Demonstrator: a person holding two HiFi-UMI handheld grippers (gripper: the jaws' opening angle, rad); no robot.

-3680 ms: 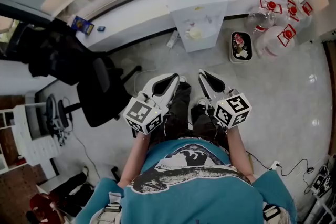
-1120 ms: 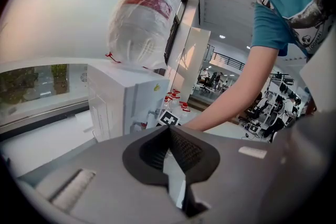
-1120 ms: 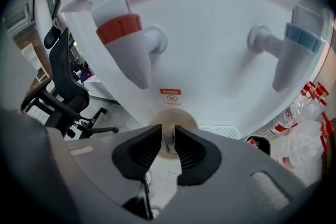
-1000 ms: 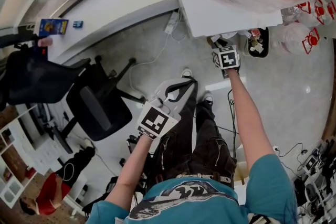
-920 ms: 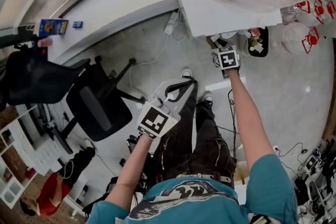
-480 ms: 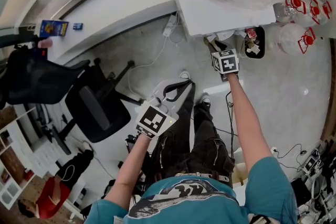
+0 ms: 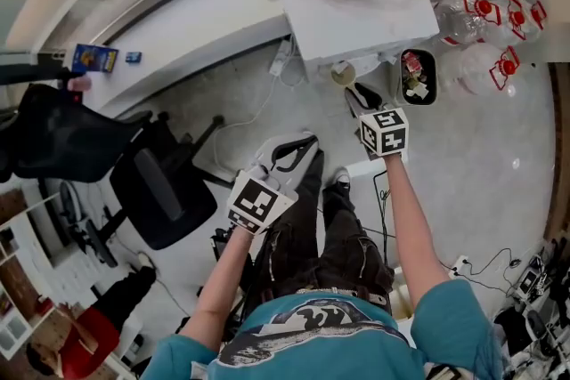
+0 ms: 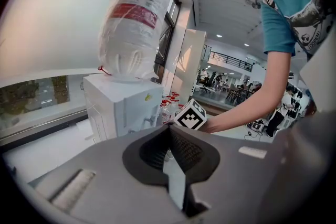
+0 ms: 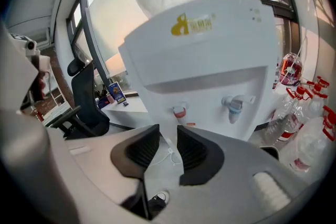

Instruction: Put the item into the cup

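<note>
Head view: 1 dispenser (image 7: 356, 24), left gripper (image 7: 301, 147) clenched, right gripper (image 7: 354, 93) released, empty, fingers (image 9: 195, 152) just narrowing.

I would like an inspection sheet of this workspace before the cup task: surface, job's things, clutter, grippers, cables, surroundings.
Surface: grey floor; white ledge by the window.
Job's things: no cup or item clearly seen.
Clutter: bin with rubbish; empty bottles beside it; blue box on the ledge.
Grippers: left gripper shut, empty; right gripper open, jaws just closing slightly, nothing between them.
Cables: white cable on the floor near the dispenser; black cables at the right.
Surroundings: dispenser ahead; black chair at the left.
</note>
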